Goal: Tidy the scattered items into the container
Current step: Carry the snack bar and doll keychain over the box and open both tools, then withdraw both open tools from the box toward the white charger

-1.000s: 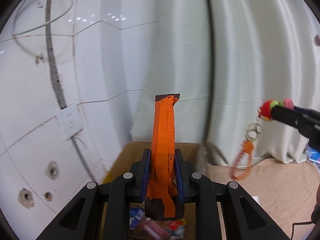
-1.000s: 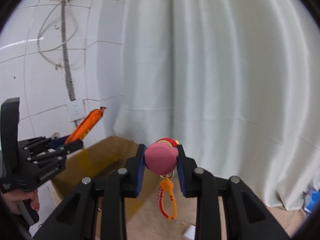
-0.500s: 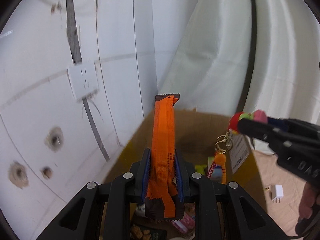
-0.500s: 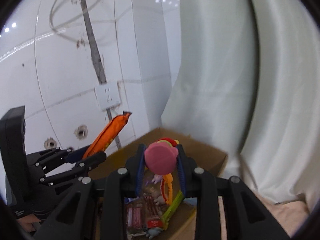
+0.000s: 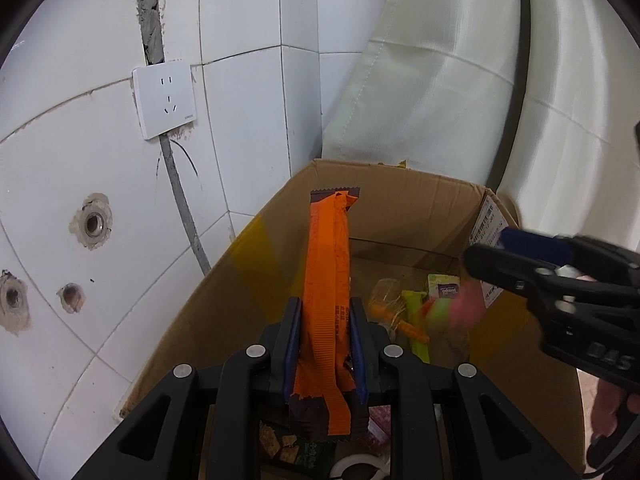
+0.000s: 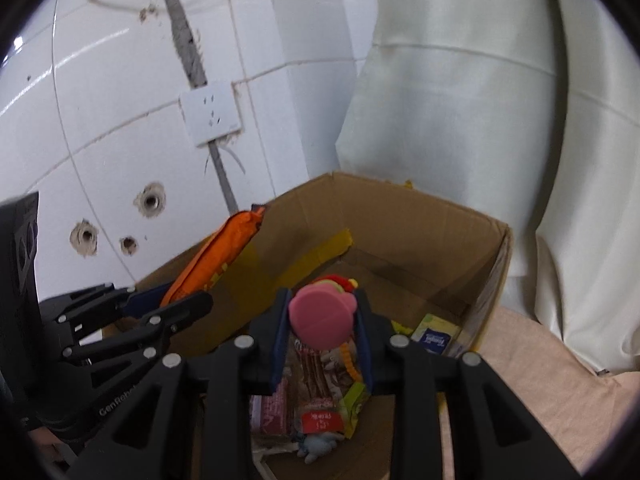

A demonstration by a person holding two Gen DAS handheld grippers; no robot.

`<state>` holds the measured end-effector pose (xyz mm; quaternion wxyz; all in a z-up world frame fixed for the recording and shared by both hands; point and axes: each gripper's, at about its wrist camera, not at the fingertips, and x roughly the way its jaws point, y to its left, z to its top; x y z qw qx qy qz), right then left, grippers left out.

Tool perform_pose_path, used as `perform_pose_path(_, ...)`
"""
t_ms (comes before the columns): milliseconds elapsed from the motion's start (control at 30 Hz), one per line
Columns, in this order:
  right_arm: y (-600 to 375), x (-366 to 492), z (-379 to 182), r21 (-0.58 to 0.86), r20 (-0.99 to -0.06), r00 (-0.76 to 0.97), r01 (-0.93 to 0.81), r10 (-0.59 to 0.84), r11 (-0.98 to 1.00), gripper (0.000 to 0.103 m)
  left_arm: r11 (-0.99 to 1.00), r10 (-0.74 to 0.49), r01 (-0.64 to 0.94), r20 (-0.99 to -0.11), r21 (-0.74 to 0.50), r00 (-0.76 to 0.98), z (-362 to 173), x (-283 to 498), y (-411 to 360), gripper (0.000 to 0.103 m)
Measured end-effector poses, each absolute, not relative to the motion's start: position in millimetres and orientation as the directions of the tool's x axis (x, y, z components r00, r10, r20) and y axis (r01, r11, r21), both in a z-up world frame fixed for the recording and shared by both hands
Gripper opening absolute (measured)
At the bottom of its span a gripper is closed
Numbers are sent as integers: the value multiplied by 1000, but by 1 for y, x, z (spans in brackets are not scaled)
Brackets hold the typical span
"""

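- Landmark: the open cardboard box [image 5: 400, 216] stands in the corner, with the white tiled wall [image 5: 80, 160] to its left and a pale curtain [image 5: 440, 80] behind it.
- Your left claw [image 5: 324, 344] is clamped tight on an orange snack bar wrapper [image 5: 326, 280]; the bar stands upright between the jaws, its dark crimped top level with the box's far wall, and it hangs over the box's near left part.
- Your right claw [image 6: 322, 334] is over the middle of the box, and its jaws are opening. The pink toy keychain [image 6: 322, 320] is still between them, but whether the pads still press on it cannot be told; its orange strap [image 6: 347, 356] dangles below, toward the box floor.
- In the left wrist view the keychain shows as a pink-and-green blur below the right claw's tips, inside the box opening.
- Already on the box floor: a red-labelled snack packet [image 6: 316, 400], a yellow-green wrapper [image 5: 416, 324], a small tissue pack [image 6: 436, 334] by the right wall, and a cracker packet [image 5: 288, 446] at the near end.
- A wall socket [image 5: 165, 99] sits on the tiles above and left of the box.
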<state>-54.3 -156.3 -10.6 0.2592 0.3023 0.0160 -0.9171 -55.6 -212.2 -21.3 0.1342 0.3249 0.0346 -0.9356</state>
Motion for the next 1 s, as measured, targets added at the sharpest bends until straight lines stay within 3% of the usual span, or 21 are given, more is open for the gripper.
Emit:
perform_pose_path(300, -108, -24, 12, 123, -464, -791, 389, -399, -913, 103, -965, -217, 263, -624, 19, -751, -24, -58, -205, 23)
perform_pose_path(600, -34, 10, 16, 191, -440, -847, 235, -297, -953, 103, -966, -226, 255, -647, 51, -728, -23, -64, -185, 25)
perform_pose_path(633, -25, 16, 16, 202, -433, -856, 214, -283, -956, 103, -966, -226, 254, -654, 52, -722, -23, -65, -184, 34)
perform_pose_path(700, -7, 27, 15, 222, -425, -869, 170, -252, -960, 103, -966, -222, 254, -666, 51, -712, -22, -66, -179, 72)
perform_pose_path(733, 2, 32, 15, 234, -420, -876, 150, -239, -961, 103, -968, -216, 245, -662, 50, -718, -20, -64, -176, 101)
perform_pose_path(1000, 68, 70, 6, 305, -417, -899, -3, -131, -952, 103, -976, -190, 216, -612, 32, -767, 10, -42, -153, 103)
